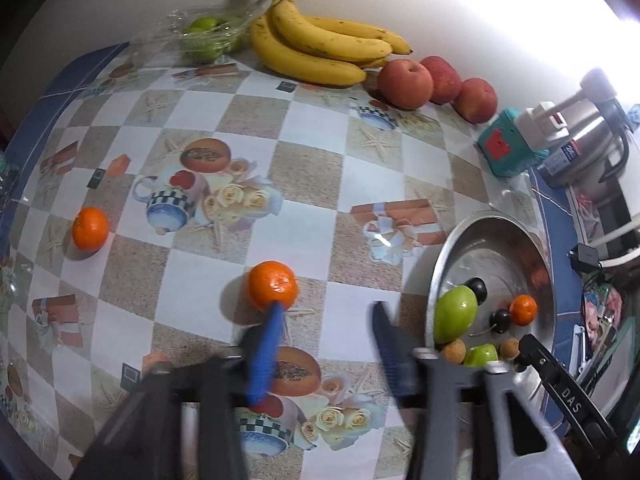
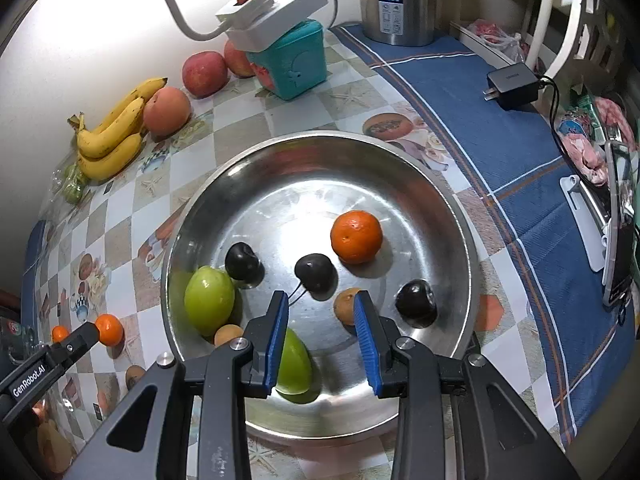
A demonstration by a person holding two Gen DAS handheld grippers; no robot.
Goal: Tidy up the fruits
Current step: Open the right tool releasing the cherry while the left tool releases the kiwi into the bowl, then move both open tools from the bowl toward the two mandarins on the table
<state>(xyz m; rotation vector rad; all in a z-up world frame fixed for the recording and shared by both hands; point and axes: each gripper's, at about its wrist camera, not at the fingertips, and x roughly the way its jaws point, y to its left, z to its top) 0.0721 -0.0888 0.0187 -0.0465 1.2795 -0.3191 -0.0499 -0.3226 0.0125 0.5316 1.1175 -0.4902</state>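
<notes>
The left gripper (image 1: 326,312) is wide apart and holds nothing. Just ahead of its left finger sits an orange (image 1: 273,284), touching the tip or almost touching; it is hard to tell. A second orange (image 1: 90,228) lies further off to the left. Far ahead, by the wall, are the bananas (image 1: 320,46), three apples (image 1: 406,84) and a bag of limes (image 1: 208,36).

The right gripper (image 2: 321,308) hangs over the bowl (image 2: 208,200), also apart and empty. Close below it are two green fruits (image 2: 209,300), small brown ones and dark plums (image 2: 315,272). A bit further ahead lies one orange.

The job looks partly done. Many fruits are in the bowl, but two oranges and the big fruits by the wall are still on the table. The left gripper probably needs to close on the near orange next.

Only the right view shows the whole bowl. The left view shows the table oranges big and clear; in the right view they are tiny.
</notes>
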